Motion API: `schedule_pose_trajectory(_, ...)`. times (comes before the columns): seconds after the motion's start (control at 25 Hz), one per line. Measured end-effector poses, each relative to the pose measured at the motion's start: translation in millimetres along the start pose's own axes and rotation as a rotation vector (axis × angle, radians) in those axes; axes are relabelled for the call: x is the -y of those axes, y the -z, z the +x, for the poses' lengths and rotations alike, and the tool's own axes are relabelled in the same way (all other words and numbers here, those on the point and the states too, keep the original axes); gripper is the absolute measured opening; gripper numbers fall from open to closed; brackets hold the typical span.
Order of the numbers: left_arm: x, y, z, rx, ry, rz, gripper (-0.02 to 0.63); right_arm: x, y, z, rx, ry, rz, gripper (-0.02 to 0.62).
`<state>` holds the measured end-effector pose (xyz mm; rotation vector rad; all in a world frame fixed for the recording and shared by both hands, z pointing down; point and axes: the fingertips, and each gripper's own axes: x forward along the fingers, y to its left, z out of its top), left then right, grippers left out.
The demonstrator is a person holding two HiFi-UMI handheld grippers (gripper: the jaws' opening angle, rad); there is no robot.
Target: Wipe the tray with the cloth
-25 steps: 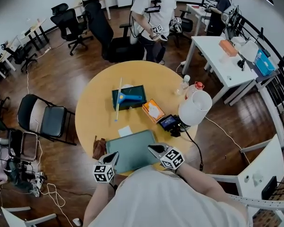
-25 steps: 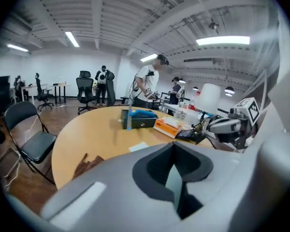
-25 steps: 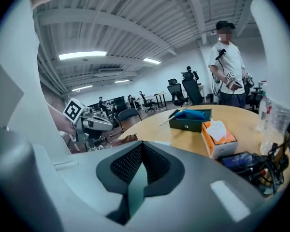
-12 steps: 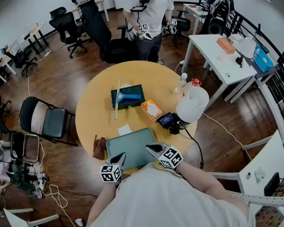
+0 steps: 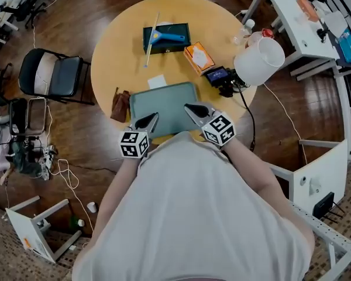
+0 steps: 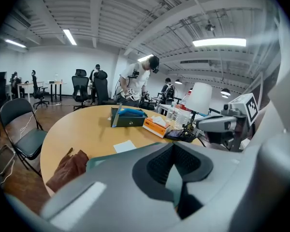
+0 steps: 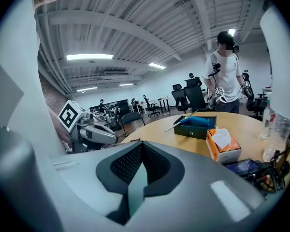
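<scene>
Left gripper (image 5: pixel 152 118) and right gripper (image 5: pixel 189 107), closed, above tray (image 5: pixel 164 98).

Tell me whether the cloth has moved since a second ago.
No. The cloth lies on the table just off the tray's left edge, as before; only the camera has shifted.

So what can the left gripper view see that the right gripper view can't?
Only the left gripper view shows the white square paper note, the white cylinder lampshade and the right hand-held gripper. Only the right gripper view shows the left hand-held gripper. Both show the round wooden table, the dark green box with a blue-handled tool and the orange tissue box.
</scene>
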<state>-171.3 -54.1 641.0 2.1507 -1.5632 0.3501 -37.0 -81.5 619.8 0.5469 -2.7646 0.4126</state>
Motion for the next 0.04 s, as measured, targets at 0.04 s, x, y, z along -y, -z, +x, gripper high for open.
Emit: schedule_pose_trajectory(0.04, 0.1, 2.9, 1.6, -0.005, 0.000, -0.002, 0.000, -0.1, 3.2, 1.4, -0.004, -0.004, 0.005, 0.002)
